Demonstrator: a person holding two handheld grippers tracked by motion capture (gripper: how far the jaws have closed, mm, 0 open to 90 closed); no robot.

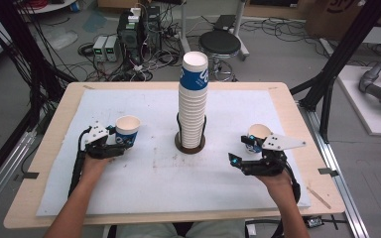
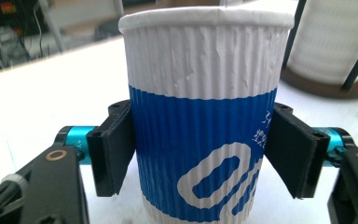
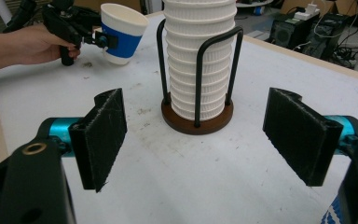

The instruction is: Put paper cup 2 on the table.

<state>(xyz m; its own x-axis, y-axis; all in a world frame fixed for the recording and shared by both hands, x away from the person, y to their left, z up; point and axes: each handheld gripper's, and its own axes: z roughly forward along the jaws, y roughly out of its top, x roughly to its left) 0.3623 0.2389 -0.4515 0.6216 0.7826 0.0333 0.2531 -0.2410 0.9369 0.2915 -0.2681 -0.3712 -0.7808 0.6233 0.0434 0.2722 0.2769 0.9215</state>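
A white and blue ribbed paper cup sits between the pads of my left gripper, which is shut on its blue band. The same cup is at the left of the white mat, held by the left gripper; it leans slightly in the right gripper view. A tall stack of cups stands in a black wire holder on a round brown base at the centre. My right gripper is open, its jaws wide apart with nothing between them. A second cup stands just beside it.
The white mat covers most of the wooden table. Beyond the far edge are a black stool, cables and electronics boxes on the floor. Black frame posts stand at both sides.
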